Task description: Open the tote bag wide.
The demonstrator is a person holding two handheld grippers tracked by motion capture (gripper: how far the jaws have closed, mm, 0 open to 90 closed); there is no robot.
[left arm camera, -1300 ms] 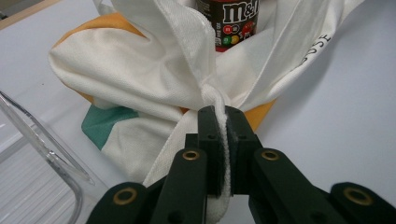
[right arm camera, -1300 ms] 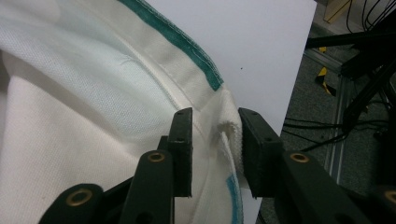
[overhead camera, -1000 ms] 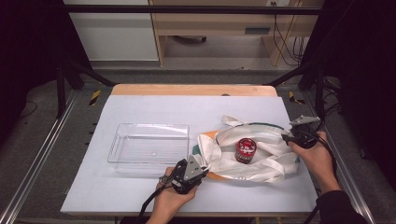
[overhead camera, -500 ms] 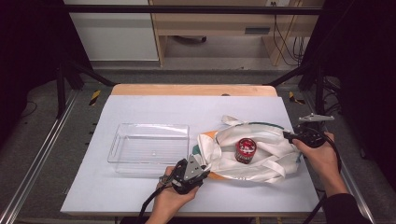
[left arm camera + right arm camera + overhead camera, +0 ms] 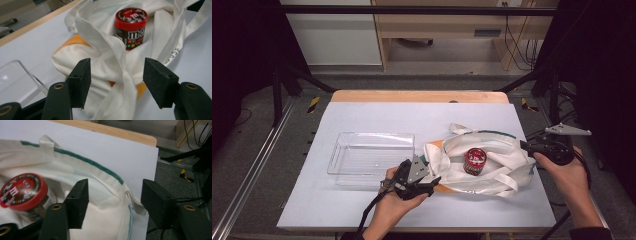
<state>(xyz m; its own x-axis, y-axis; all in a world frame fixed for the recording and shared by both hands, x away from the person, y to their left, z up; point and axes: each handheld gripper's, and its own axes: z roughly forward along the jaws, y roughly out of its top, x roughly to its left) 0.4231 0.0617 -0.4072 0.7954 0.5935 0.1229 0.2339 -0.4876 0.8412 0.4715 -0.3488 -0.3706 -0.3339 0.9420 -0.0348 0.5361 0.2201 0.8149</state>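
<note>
Currently the white cloth bag lies crumpled on the right half of the tabletop, near its front edge, with its mouth spread into a loose ring. A red-lidded candy jar stands upright inside that ring, resting on the cloth. An orange patch of the bag shows at its left and front folds.

Left gripper: positioned at the bag's left front corner, pointing toward the jar. Its jaws have just been opening and now stand moderately wide. In the left gripper view, a twisted fold of the bag runs up through the gap between the two pads, but neither pad presses on it. The jar stands beyond the jaw tips, roughly centred between them, well apart from both.

Right gripper: held at the bag's right side, close to the right edge of the tabletop. Its jaws have also been opening and stand moderately wide, gripping nothing. In the right gripper view, the green-trimmed rim of the bag passes below and beyond the gap; the jar sits off to the left of the left pad.

A clear plastic tray rests on the tabletop just beside the bag's left side, near the left gripper.
</note>
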